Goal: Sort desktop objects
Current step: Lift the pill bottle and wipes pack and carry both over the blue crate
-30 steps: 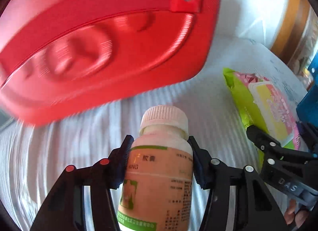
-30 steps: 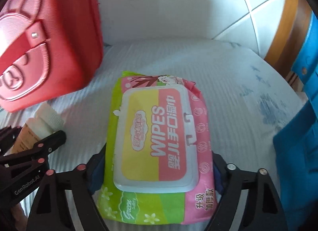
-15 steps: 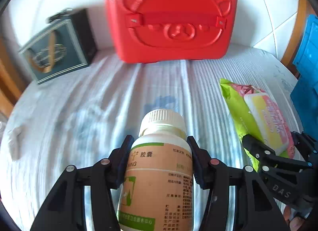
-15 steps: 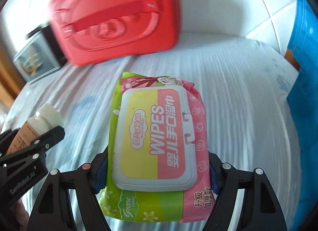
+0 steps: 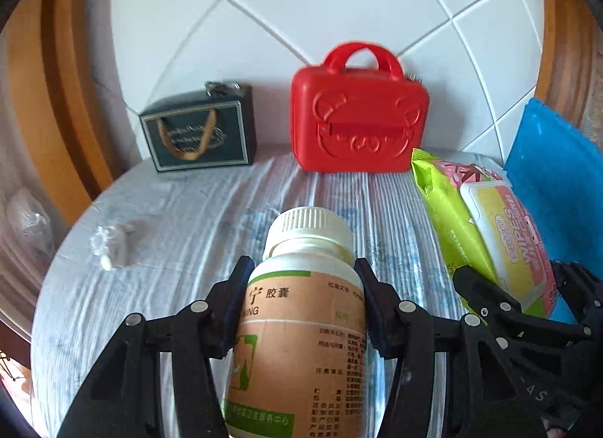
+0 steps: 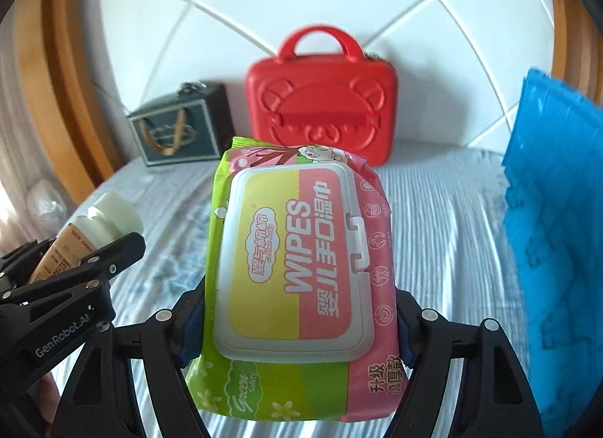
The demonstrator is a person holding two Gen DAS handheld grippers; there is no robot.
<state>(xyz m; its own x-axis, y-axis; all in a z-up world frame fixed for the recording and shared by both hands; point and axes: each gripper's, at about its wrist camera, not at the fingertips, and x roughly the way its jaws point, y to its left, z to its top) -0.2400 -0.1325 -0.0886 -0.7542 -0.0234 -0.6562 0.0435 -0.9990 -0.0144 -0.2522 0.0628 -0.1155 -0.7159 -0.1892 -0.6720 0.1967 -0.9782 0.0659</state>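
My left gripper (image 5: 303,283) is shut on a pill bottle (image 5: 301,325) with a white cap and tan label, held above the table. The bottle also shows at the left of the right wrist view (image 6: 90,227). My right gripper (image 6: 297,321) is shut on a green and pink pack of wipes (image 6: 297,268), held flat above the table. The pack also shows at the right of the left wrist view (image 5: 486,227). A red bear-face case (image 5: 358,125) stands upright against the tiled wall, well ahead of both grippers; it also shows in the right wrist view (image 6: 320,106).
A dark gift bag (image 5: 199,136) stands left of the red case. A blue crate (image 6: 557,212) is at the right edge. A crumpled white scrap (image 5: 113,242) lies on the striped tablecloth (image 5: 188,219) at the left. Wooden trim frames both sides.
Both grippers have pulled back from the red case with their objects still held. The case was close and filling the view; now it stands far off at the wall.
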